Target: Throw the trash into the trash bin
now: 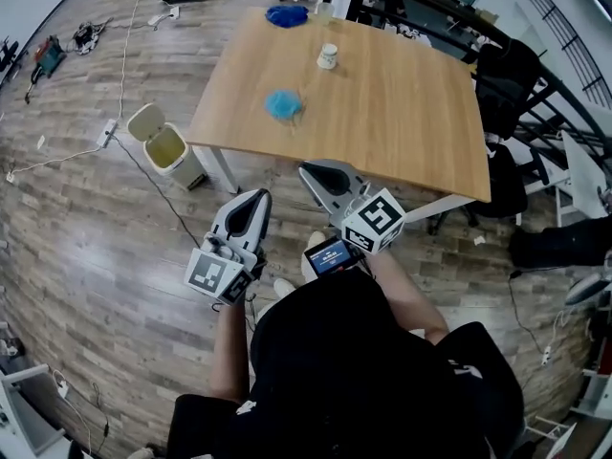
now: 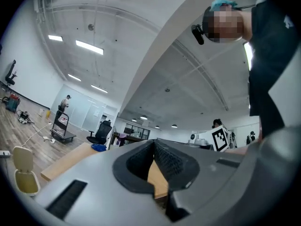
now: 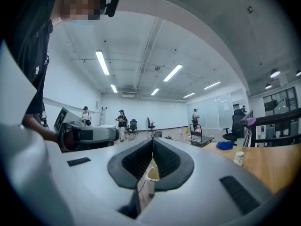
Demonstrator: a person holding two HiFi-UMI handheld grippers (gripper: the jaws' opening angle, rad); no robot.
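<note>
A crumpled blue piece of trash [image 1: 283, 104] lies on the wooden table [image 1: 402, 113] near its left front edge. A white cup [image 1: 328, 56] stands further back, and a blue wad [image 1: 287, 15] lies at the far edge. The cream trash bin [image 1: 167, 146] stands on the floor left of the table, lid up. My left gripper [image 1: 259, 197] and right gripper [image 1: 308, 170] are held side by side in front of the table edge. Both are shut with nothing in them. The left jaws [image 2: 154, 142] and right jaws [image 3: 153, 141] meet at their tips.
Cables and a power strip [image 1: 105, 134] run across the wood floor left of the bin. Black chairs and bags [image 1: 502, 84] crowd the table's right side. In the left gripper view the bin [image 2: 26, 175] sits low on the left. People stand far off in the room.
</note>
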